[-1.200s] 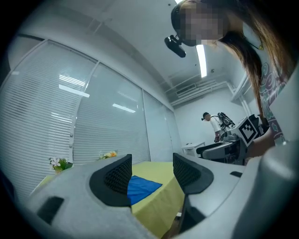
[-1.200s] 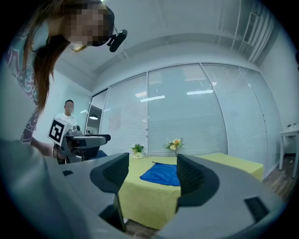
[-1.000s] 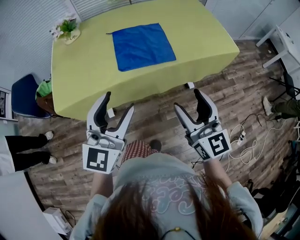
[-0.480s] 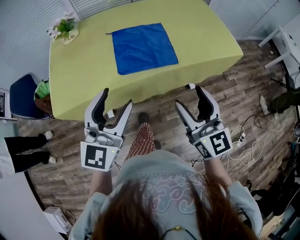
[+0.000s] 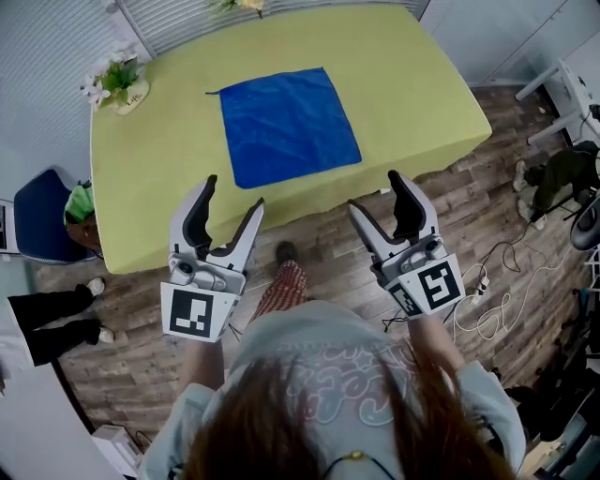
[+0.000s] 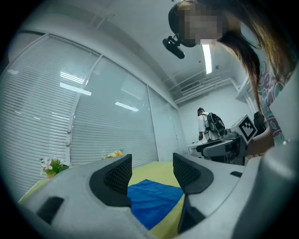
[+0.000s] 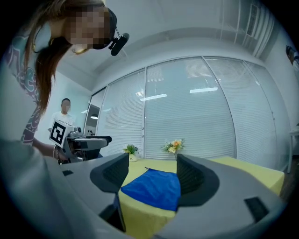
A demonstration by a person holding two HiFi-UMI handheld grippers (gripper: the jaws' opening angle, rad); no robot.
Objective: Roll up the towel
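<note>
A blue towel (image 5: 289,125) lies spread flat and unrolled on a table (image 5: 412,75) draped in a yellow-green cloth. It sits about midway between the left and right ends of the tabletop, its near edge close to the table's near edge and one corner pointing to the far left. The person stands on the near side of the table, holding both tools up over the wooden floor (image 5: 506,216) and short of the tabletop. The left gripper (image 5: 232,195) has its jaws spread wide with nothing between them; through the gap its own view shows only the towel lying farther off on the table. The right gripper (image 5: 375,194) is likewise wide apart and empty, and its view frames the same blue cloth between the jaw pads. Neither tool touches the towel or the table. A small pot of flowers (image 5: 117,84) stands at the far left corner of the table, and a second bunch of flowers (image 5: 239,5) sits at the far edge. A blue chair (image 5: 37,211) stands on the floor left of the table, and white cables (image 5: 487,295) trail across the floor on the right.
</note>
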